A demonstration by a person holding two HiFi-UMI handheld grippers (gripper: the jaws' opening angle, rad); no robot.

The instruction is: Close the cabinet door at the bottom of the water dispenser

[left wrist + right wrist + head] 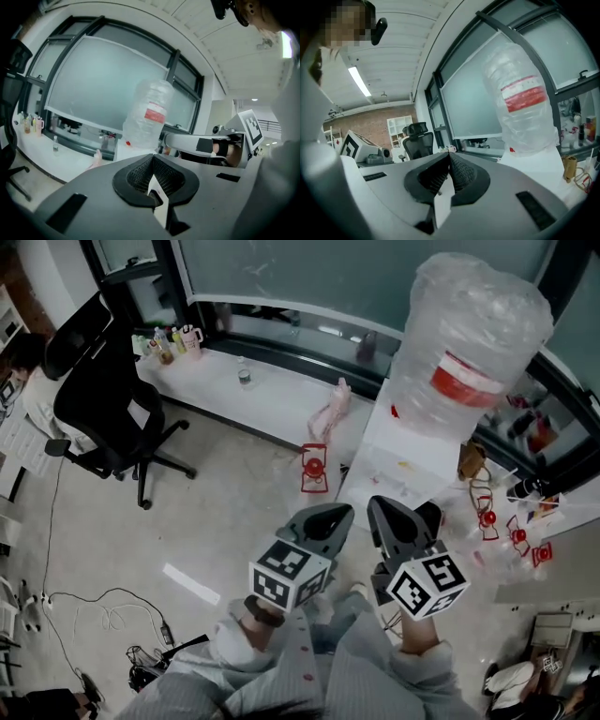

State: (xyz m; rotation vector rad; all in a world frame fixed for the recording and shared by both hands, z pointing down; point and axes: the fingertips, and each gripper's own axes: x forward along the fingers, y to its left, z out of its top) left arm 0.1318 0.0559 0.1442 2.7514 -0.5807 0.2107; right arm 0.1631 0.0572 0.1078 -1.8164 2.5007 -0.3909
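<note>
The white water dispenser stands by the window with a large plastic-wrapped bottle on top. Its lower cabinet door is hidden from above in the head view, and neither gripper view shows it. Both grippers are held up close to my chest, level with the bottle and short of the dispenser. My left gripper has its jaws together with nothing between them, as its own view shows. My right gripper is likewise shut and empty. The bottle rises beyond both sets of jaws.
A black office chair stands at the left. A white ledge under the window carries small bottles. A red frame-like item and a pink bag lie left of the dispenser. Cables trail on the floor.
</note>
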